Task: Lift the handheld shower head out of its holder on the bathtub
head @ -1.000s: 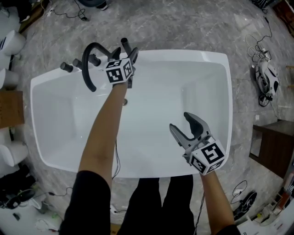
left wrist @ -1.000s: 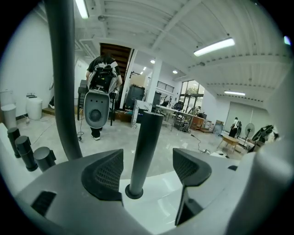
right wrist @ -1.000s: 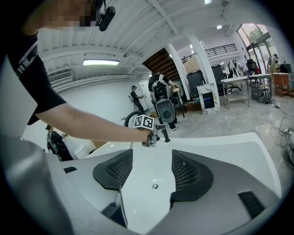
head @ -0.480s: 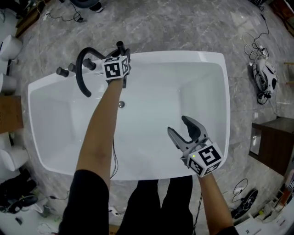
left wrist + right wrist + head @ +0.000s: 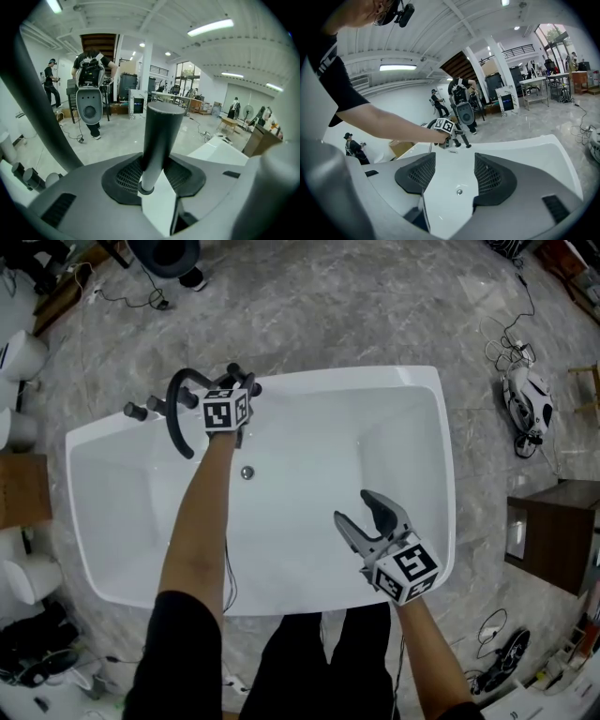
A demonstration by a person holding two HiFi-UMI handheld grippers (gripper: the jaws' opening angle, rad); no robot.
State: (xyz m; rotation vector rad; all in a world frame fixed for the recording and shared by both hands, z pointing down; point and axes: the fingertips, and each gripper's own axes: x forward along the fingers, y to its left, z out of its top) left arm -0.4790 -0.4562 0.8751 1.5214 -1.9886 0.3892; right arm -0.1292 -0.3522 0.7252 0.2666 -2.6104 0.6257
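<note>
The black handheld shower head [image 5: 242, 379] stands upright in its holder on the far rim of the white bathtub [image 5: 375, 377], beside a black curved spout [image 5: 178, 413]. My left gripper [image 5: 239, 390] reaches it. In the left gripper view the dark round handle [image 5: 159, 136] rises between the two pads, which are closing and touch it on both sides. My right gripper [image 5: 358, 510] hovers over the tub's near right part, open with nothing between its fingers; through its jaws I see only the tub floor and drain [image 5: 459, 191].
Black tap knobs [image 5: 133, 411] sit left of the spout. The drain [image 5: 247, 472] lies in the tub floor. Cables and a white device [image 5: 530, 399] lie on the marble floor at right, near a dark wooden cabinet [image 5: 553, 540]. A cardboard box [image 5: 19, 488] stands at left.
My left gripper has stayed at the shower head and its jaws have narrowed around the handle. The right gripper has kept still, open over the tub.
</note>
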